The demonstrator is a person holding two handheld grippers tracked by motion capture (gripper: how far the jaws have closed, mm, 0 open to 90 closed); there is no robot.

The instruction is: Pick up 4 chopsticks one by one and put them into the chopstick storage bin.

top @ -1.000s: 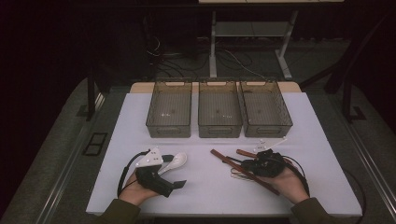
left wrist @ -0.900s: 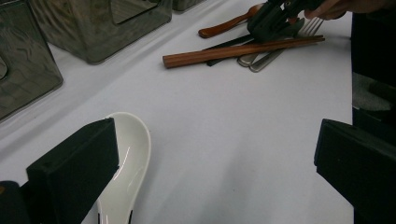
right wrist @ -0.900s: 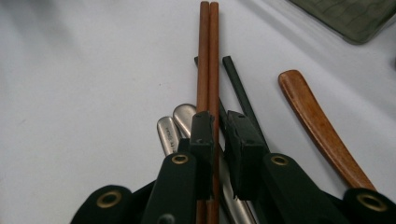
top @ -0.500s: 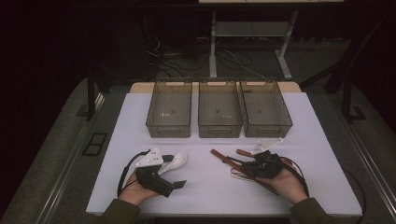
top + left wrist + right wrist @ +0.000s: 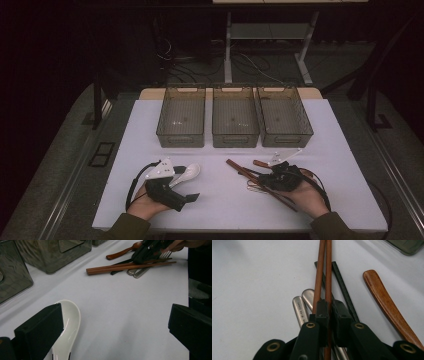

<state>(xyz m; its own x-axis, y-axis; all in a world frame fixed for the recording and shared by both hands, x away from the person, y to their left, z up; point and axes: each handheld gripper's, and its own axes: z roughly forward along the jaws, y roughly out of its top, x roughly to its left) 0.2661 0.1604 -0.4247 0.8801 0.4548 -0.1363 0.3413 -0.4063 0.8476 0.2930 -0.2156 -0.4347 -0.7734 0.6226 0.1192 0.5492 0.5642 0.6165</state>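
In the right gripper view my right gripper (image 5: 330, 307) is shut on a brown chopstick (image 5: 328, 270), with its twin (image 5: 319, 277) tight against it on the left. Under them lie two metal handles (image 5: 299, 308), black chopsticks (image 5: 342, 282) and a wooden spoon handle (image 5: 384, 300). The high view shows this gripper (image 5: 262, 181) low over the cutlery pile, with the brown chopsticks (image 5: 239, 169) pointing left and away. My left gripper (image 5: 115, 317) stands wide open on the table, nothing between its jaws. A white ceramic spoon (image 5: 70, 325) lies just beside its left jaw, also seen from above (image 5: 186, 174).
Three see-through grey bins (image 5: 181, 137) (image 5: 235, 137) (image 5: 286, 137) stand side by side at the back of the white table (image 5: 225, 210). Bare table lies between the two grippers. The table's front edge runs just below my hands.
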